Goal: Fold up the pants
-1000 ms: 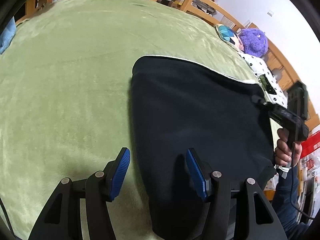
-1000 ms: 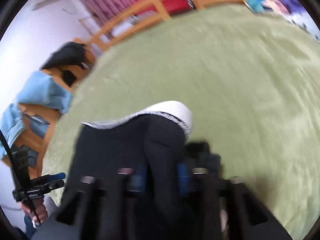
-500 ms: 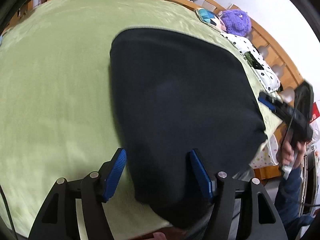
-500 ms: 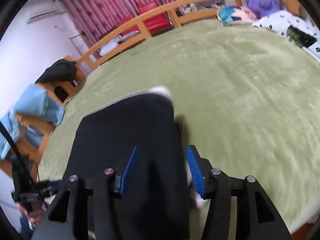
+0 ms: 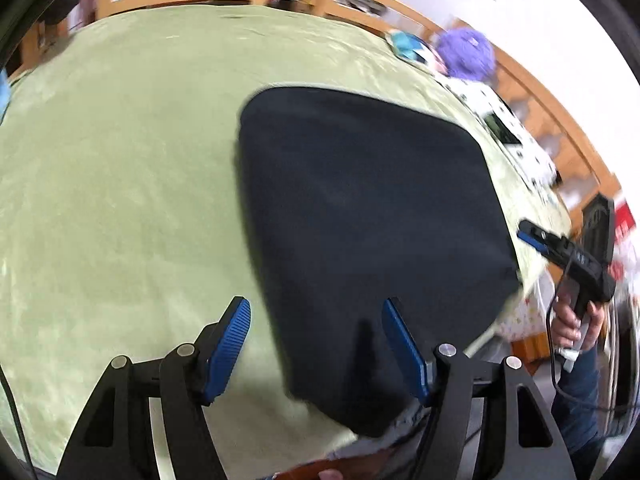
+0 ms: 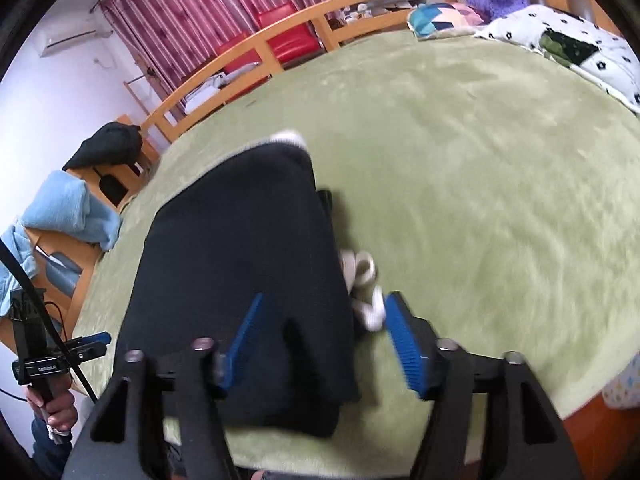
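The black pants [image 5: 360, 216] lie folded into a flat dark block on the green blanket [image 5: 120, 160]; they also show in the right wrist view [image 6: 240, 264]. A white drawstring [image 6: 362, 276] sticks out at their right edge. My left gripper [image 5: 316, 344] is open and empty, hovering over the near left edge of the pants. My right gripper [image 6: 322, 336] is open and empty, above the near right edge, next to the drawstring. The right gripper shows in the left wrist view [image 5: 560, 252]; the left gripper shows in the right wrist view [image 6: 68, 356].
A wooden bed rail [image 6: 280, 36] runs along the far side. A purple plush [image 5: 466, 54] and a spotted white quilt [image 6: 560, 44] lie at the head. A blue towel [image 6: 68, 212] and a black bag [image 6: 108, 148] sit beside the bed.
My right gripper let go of the pants, opened and drew back; the pants now lie flat. My left gripper stayed open and shifted slightly over the near edge.
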The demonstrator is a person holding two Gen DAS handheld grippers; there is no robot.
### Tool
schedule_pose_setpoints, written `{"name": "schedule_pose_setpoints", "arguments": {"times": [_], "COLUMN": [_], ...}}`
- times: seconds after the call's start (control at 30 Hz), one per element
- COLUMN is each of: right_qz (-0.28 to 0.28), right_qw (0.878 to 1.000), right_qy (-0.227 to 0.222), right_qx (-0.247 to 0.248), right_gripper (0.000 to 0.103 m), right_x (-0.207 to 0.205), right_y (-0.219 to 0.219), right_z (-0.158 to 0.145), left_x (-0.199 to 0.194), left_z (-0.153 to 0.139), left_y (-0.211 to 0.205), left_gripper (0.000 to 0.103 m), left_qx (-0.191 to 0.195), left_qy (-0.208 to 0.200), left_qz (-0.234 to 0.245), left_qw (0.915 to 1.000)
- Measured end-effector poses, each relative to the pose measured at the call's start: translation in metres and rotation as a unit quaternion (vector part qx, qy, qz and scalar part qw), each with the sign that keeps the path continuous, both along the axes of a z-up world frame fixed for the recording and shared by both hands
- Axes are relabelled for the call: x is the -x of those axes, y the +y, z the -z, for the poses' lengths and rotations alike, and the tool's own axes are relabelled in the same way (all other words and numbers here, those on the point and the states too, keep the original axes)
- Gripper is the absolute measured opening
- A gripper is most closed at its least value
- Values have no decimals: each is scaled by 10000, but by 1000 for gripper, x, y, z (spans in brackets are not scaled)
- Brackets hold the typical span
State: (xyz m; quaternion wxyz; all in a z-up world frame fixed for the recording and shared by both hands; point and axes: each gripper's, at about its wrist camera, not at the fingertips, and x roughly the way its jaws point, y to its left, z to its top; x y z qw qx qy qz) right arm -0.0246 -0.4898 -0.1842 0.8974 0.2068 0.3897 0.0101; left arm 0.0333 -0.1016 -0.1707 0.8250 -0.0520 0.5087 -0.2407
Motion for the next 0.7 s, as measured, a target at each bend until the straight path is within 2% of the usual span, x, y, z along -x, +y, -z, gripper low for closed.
{"name": "schedule_pose_setpoints", "arguments": {"times": [0.13,0.2,0.23,0.27,0.3,0.4,0.47,0.6,0.63,0.7], "right_qz": [-324,-608,-685,-690,-656,-672,-699,-740,-743,-708], "right_qw": [9991,9964,9953,9950,9950,9929,9918,9916,9914,9906], "right_qy": [270,592,677,716,743,831,826,797,783,735], "right_qx": [10,-17,-58,-82,-103,-515,-685,-701,-742,-913], "right_gripper": [68,67,69,77,80,82,86,86,86,79], "right_x": [-39,-66,-74,-77,-80,-88,-92,-94,-96,-95], "right_y": [6,12,13,12,10,3,1,5,7,10], "right_z": [11,26,32,39,44,57,64,68,70,70], "left_x": [-44,-65,-68,-74,-77,-89,-94,-94,-93,-93], "left_z": [17,31,40,48,55,70,74,75,75,72], "left_y": [-3,-12,-14,-18,-20,-27,-36,-48,-45,-41], "left_gripper": [66,66,66,67,67,69,69,69,66,51], "left_qx": [160,382,407,434,504,778,798,626,642,716], "left_qy": [230,460,553,657,734,798,824,858,876,880], "left_qz": [-458,-587,-609,-627,-656,-696,-695,-611,-620,-626], "left_qw": [9986,9965,9958,9949,9939,9913,9910,9925,9921,9916]}}
